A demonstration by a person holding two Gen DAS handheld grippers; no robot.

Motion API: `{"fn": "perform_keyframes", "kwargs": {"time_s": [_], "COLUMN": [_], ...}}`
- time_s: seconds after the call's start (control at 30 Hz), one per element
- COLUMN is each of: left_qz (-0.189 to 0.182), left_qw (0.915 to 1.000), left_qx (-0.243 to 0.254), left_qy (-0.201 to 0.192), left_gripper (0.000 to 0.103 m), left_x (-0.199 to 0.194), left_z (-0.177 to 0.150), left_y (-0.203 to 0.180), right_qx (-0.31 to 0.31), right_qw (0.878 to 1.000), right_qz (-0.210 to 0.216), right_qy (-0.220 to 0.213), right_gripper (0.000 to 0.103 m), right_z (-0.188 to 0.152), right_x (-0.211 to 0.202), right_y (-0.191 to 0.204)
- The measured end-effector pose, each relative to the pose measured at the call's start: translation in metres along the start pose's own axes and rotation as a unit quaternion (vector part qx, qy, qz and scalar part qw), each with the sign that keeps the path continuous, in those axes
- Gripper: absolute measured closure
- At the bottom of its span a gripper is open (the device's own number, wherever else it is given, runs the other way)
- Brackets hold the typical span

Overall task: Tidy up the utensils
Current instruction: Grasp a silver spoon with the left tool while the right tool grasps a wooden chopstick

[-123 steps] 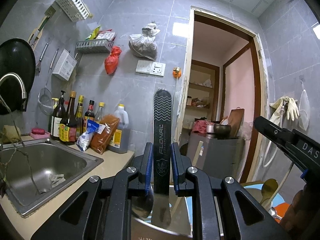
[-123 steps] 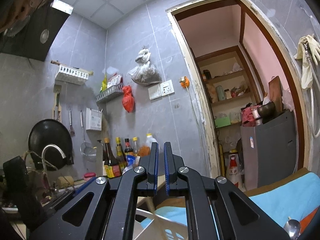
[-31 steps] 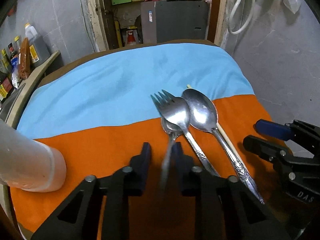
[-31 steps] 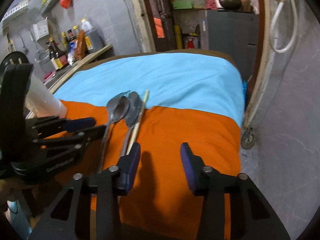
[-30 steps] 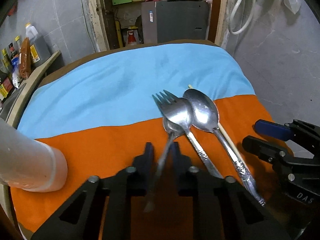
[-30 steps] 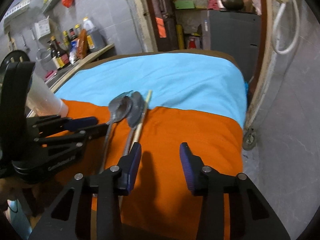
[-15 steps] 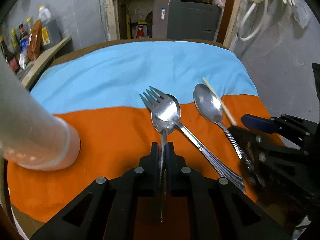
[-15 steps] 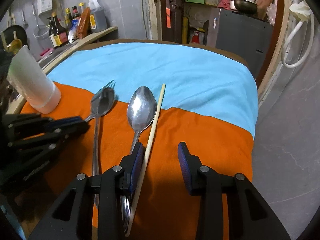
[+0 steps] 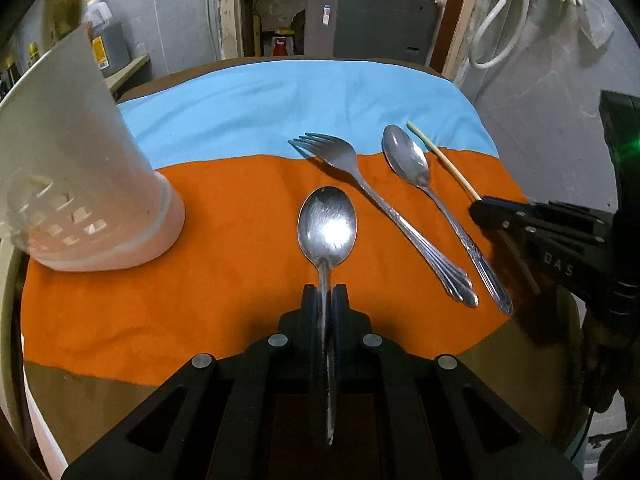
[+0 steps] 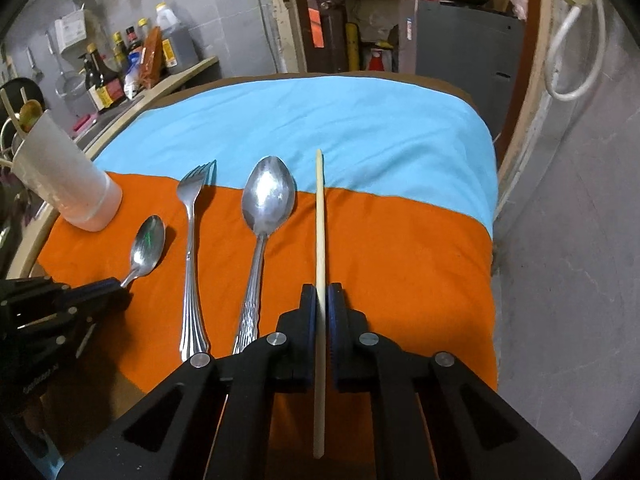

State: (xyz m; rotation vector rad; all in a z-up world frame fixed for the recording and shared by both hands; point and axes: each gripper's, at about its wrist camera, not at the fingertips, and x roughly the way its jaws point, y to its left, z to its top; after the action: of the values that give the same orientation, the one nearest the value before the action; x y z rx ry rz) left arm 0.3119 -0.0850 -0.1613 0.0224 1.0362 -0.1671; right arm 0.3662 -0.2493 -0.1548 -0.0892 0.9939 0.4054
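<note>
My left gripper (image 9: pixel 325 292) is shut on the handle of a small steel spoon (image 9: pixel 327 228), whose bowl lies just over the orange cloth. To its right lie a fork (image 9: pixel 372 196) and a large spoon (image 9: pixel 406 158). In the right wrist view my right gripper (image 10: pixel 321 294) has its jaws closing on a pale wooden chopstick (image 10: pixel 319 220), pads pressing its sides. The large spoon (image 10: pixel 269 196), fork (image 10: pixel 191 216) and small spoon (image 10: pixel 149 244) lie in a row to its left. A white utensil cup (image 10: pixel 60 172) stands at the far left, holding a chopstick and a spoon.
An orange and blue cloth (image 10: pixel 400 248) covers the round table. A counter with sauce bottles (image 10: pixel 104 80) lies beyond the cup. A grey tiled wall (image 10: pixel 568 240) runs close along the table's right edge. A doorway and grey cabinet (image 9: pixel 380 24) are behind.
The left gripper has pulled the small spoon out from under the fork, leftward and apart from it. The right gripper has shifted onto the chopstick and closed its open jaws on it.
</note>
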Motion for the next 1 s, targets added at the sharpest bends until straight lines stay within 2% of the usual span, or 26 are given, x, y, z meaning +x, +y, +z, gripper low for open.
{"fn": "perform_keyframes", "kwargs": {"time_s": [0.07,0.13,0.2,0.33,0.43,0.5,0.6,0.77,0.87,0.93,0.97,1.0], "left_qz": [-0.002,-0.009,-0.017,-0.012,-0.006,0.000,0.007,-0.002,0.000,-0.006,-0.010,-0.013], "left_qw": [0.9999,0.9998,0.9998,0.9998,0.9995,0.9991,0.9984,0.9985,0.9981,0.9984,0.9987,0.9988], "left_qx": [0.012,0.013,0.008,0.014,0.030,0.041,0.053,0.052,0.060,0.055,0.048,0.044], "left_qy": [0.005,0.008,0.008,-0.003,-0.009,-0.013,-0.018,-0.018,-0.014,-0.012,-0.013,-0.014], "left_gripper": [0.096,0.095,0.095,0.094,0.084,0.073,0.068,0.067,0.067,0.073,0.074,0.074], "left_x": [0.002,0.003,0.005,0.008,0.011,0.015,0.022,0.030,0.032,0.034,0.035,0.035], "left_z": [0.004,0.006,0.009,0.015,0.020,0.022,0.026,0.032,0.038,0.042,0.043,0.044], "left_y": [-0.002,0.001,0.003,0.003,-0.005,-0.009,-0.012,-0.008,-0.010,-0.008,-0.005,-0.004], "right_qx": [-0.001,0.003,-0.005,-0.018,-0.019,-0.023,-0.028,-0.030,-0.040,-0.050,-0.048,-0.043], "right_qw": [1.000,1.000,1.000,1.000,1.000,1.000,0.999,0.999,0.999,0.999,0.999,0.999], "right_qz": [0.002,0.017,0.019,0.014,0.018,0.020,0.023,0.028,0.018,0.004,0.002,0.001], "right_qy": [0.004,0.003,0.002,0.003,0.002,0.001,-0.002,-0.004,-0.002,0.002,0.003,0.001], "right_gripper": [0.093,0.077,0.072,0.072,0.073,0.073,0.073,0.072,0.072,0.072,0.073,0.080], "right_z": [0.009,0.015,0.021,0.029,0.030,0.030,0.029,0.030,0.033,0.036,0.038,0.039], "right_x": [0.006,0.010,0.015,0.021,0.022,0.022,0.022,0.023,0.026,0.028,0.029,0.029], "right_y": [0.001,0.001,0.006,0.011,0.009,0.008,0.008,0.004,0.007,0.012,0.013,0.011]}}
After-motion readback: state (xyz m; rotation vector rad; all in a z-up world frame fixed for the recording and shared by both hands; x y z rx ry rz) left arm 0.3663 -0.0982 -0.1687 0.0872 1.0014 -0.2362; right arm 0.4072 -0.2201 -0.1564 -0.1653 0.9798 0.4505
